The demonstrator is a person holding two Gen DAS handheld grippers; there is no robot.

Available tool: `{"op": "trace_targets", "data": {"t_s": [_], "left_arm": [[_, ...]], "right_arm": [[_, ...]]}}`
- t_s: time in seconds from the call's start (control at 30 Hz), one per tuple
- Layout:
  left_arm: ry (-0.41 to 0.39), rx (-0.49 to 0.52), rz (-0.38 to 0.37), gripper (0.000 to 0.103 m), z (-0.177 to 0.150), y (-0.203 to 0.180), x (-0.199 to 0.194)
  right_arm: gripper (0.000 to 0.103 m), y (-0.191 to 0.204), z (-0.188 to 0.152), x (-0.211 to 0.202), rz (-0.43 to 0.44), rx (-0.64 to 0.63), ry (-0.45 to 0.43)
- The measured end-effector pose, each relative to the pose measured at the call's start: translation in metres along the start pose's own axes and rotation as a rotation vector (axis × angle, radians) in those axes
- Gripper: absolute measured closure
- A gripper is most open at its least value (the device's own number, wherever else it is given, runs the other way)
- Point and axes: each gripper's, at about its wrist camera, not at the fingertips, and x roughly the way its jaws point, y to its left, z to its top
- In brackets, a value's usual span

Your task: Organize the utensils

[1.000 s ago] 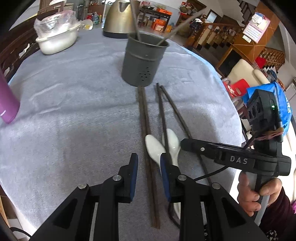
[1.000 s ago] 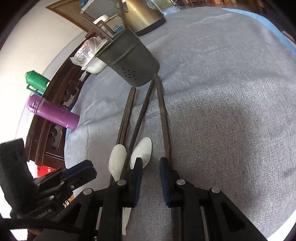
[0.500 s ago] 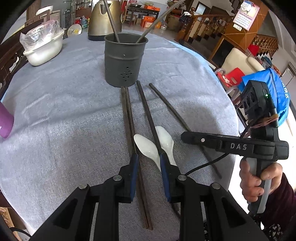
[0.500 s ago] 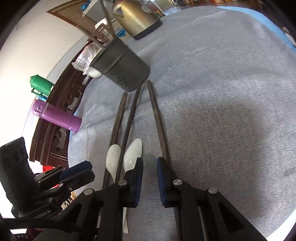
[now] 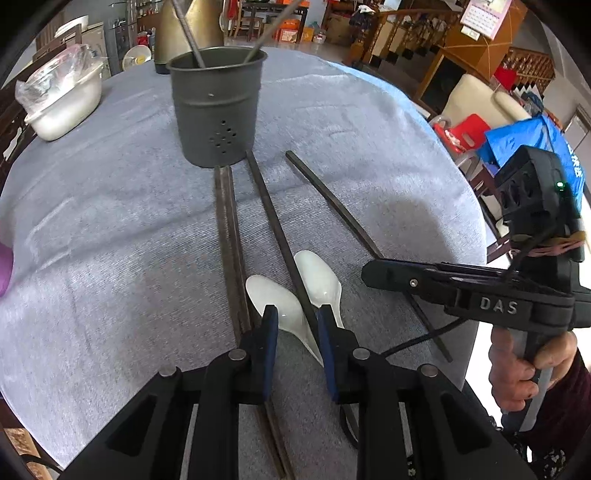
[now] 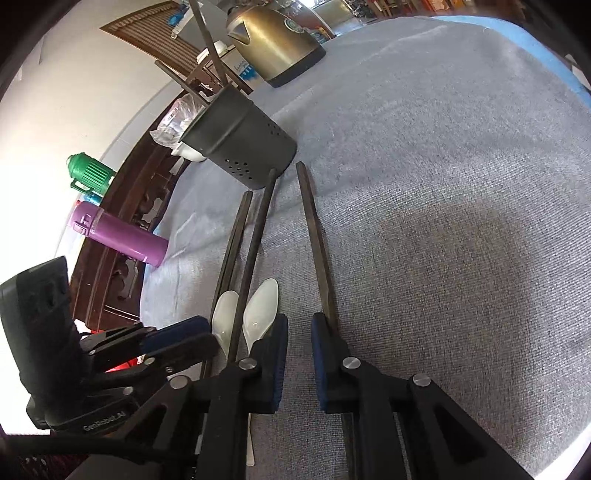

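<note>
A grey perforated holder (image 5: 216, 114) (image 6: 243, 147) stands on the cloth-covered table (image 5: 110, 240) with two sticks in it. In front of it lie a pair of dark chopsticks (image 5: 229, 240), a middle chopstick (image 5: 273, 221) and a right chopstick (image 5: 332, 206) (image 6: 314, 240). Two white spoons (image 5: 273, 302) (image 5: 317, 277) flank the middle chopstick. My left gripper (image 5: 297, 325) (image 6: 177, 334) is open, low over the left spoon's handle and the middle chopstick. My right gripper (image 6: 299, 328) (image 5: 369, 273) shows a narrow gap holding only cloth; the right chopstick runs under its right finger.
A brass kettle (image 5: 188, 33) (image 6: 277, 40) and a white bowl under plastic (image 5: 59, 99) stand behind the holder. A purple bottle (image 6: 118, 236) is at the left, a green flask (image 6: 88, 173) beyond. The table's edge falls away right, by a person's hand (image 5: 517, 369).
My left gripper slid right and forward, off the chopstick pair and onto the left spoon's handle and middle chopstick. The right gripper's jaws narrowed and edged along the right chopstick.
</note>
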Motion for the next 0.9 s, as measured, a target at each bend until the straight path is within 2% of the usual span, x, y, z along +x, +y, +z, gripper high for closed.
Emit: {"op": "trace_targets", "data": {"t_s": [0.13,0.3,0.43,0.53,0.9], "left_arm": [[0.008,-0.002,0.012,0.08,0.007,-0.002,0.008],[0.005,-0.008,-0.01,0.083,0.014,-0.003,0.012],[-0.01,0.012,-0.027,0.093,0.02,-0.008,0.014],[-0.022,0.02,-0.021,0.096,0.02,-0.009,0.015],[-0.07,-0.041,-0.05,0.101,0.014,0.008,0.002]], "right_arm": [[0.088,-0.004,-0.001,-0.002,0.017,0.0,-0.006],[0.088,-0.006,-0.003,-0.004,0.032,-0.002,-0.012],[0.088,-0.009,-0.005,-0.006,0.053,0.006,-0.016],[0.089,-0.013,-0.006,-0.008,0.062,0.009,-0.018],[0.093,-0.016,-0.006,-0.01,0.074,0.024,-0.023]]}}
